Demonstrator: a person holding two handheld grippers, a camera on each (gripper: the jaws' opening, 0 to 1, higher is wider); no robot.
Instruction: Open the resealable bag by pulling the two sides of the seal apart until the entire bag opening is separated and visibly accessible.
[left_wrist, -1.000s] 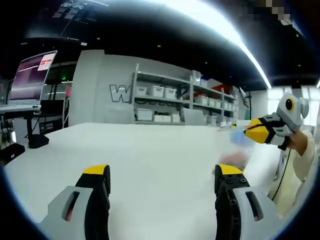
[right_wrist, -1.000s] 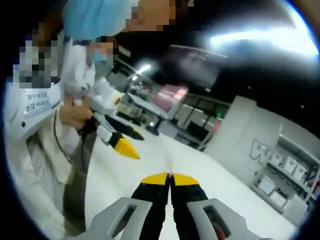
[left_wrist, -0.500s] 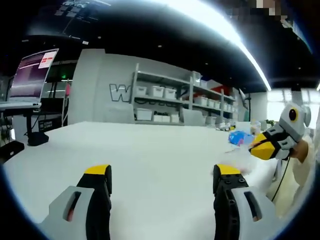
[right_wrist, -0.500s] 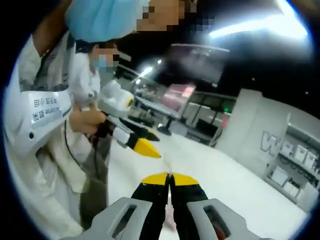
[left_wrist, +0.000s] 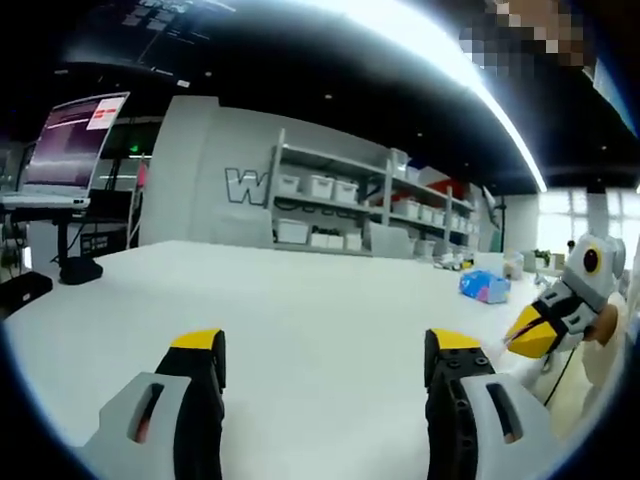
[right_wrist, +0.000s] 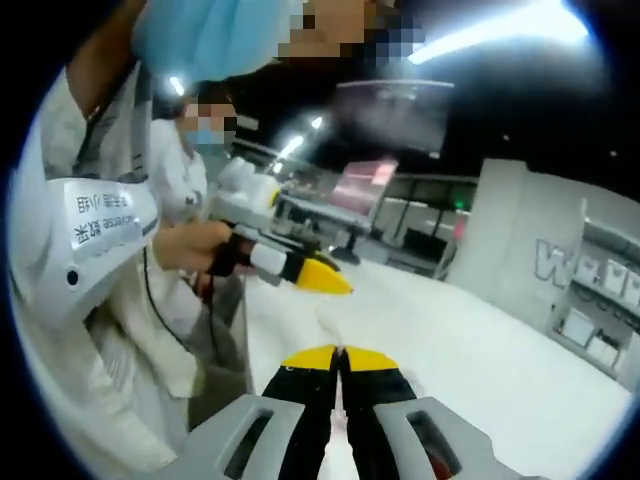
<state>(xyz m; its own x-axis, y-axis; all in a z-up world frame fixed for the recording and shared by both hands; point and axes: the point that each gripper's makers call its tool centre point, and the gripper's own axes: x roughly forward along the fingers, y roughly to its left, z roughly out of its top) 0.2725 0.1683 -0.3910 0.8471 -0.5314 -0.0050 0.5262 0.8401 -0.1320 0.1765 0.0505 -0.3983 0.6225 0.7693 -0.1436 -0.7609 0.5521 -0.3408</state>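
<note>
Over the white bench (left_wrist: 300, 300), in the left gripper view, my left gripper (left_wrist: 325, 360) hangs with its jaws spread wide and nothing between them. My right gripper (left_wrist: 540, 330) has sunk lower along the right edge than it was a second ago, its yellow tips now down near the bench edge. A blue packet (left_wrist: 484, 286) lies far off on the bench. On the grey wall beyond I read a large "W" (left_wrist: 240, 186) beside shelving (left_wrist: 370, 205) stacked with white bins; a lit monitor (left_wrist: 75, 140) stands at left.

In the right gripper view, my right gripper (right_wrist: 341, 358) has its jaws pressed together, and a thin, pale, see-through strip, which I take to be the resealable bag (right_wrist: 337, 420), shows between them. My left gripper (right_wrist: 322, 277) has swung nearer the middle, held by a hand (right_wrist: 205, 245) in a white sleeve; the chest label (right_wrist: 100, 215) is too blurred to read.
</note>
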